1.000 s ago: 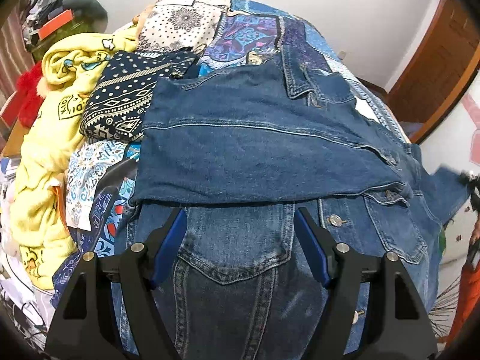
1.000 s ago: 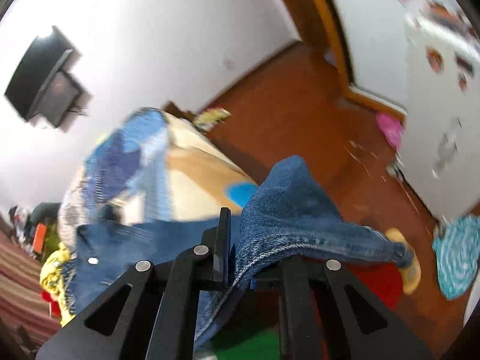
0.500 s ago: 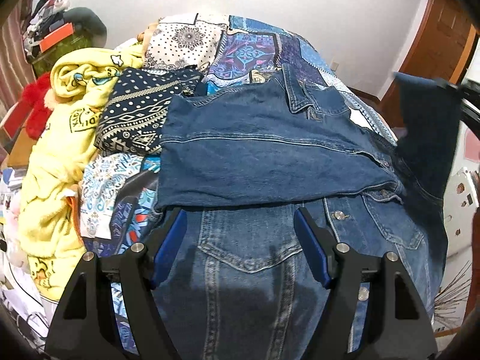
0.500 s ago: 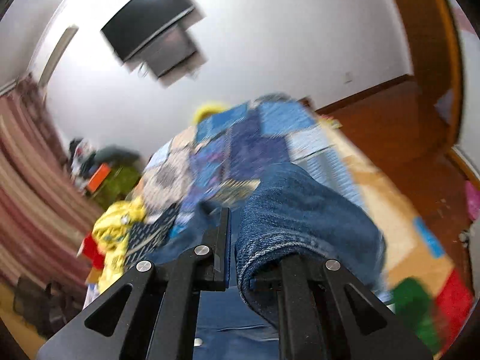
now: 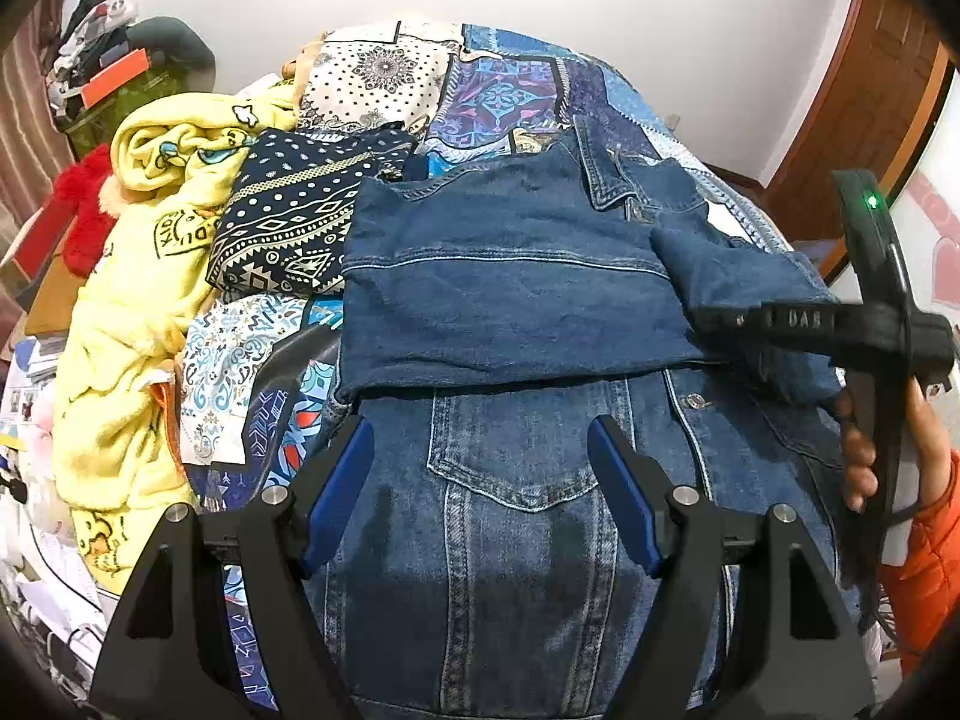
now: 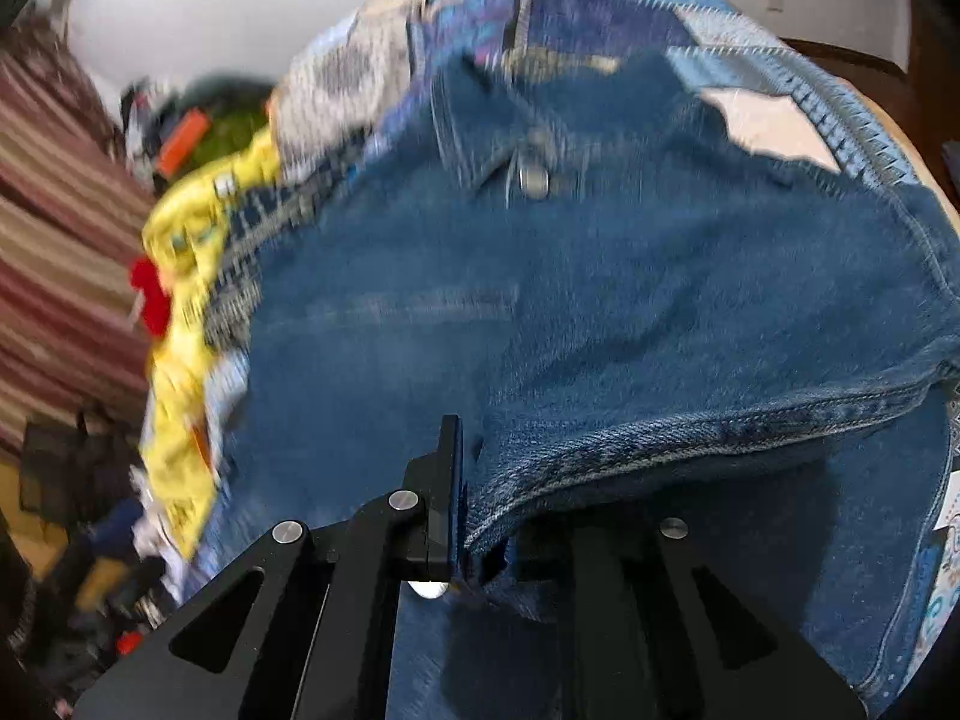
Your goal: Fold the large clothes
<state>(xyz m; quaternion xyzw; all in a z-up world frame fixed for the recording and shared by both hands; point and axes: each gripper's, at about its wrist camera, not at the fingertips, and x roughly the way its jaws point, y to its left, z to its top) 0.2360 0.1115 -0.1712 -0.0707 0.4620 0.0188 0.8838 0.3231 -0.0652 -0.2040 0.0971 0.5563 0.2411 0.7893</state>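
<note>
Left wrist view: denim jacket (image 5: 516, 312) lies part-folded, sleeve across.

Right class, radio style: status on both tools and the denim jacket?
Left tool open, above jacket front. Right tool shut on denim jacket sleeve, over jacket body. Yellow garment and patterned cloth beside it, not in the way.

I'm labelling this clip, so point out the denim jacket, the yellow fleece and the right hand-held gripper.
denim jacket (image 5: 510, 300): left wrist view, on the folded-over back panel.
yellow fleece (image 5: 126, 324): left wrist view, on the middle of the crumpled pile.
right hand-held gripper (image 6: 474, 516): right wrist view, where its fingers pinch the denim sleeve.
</note>
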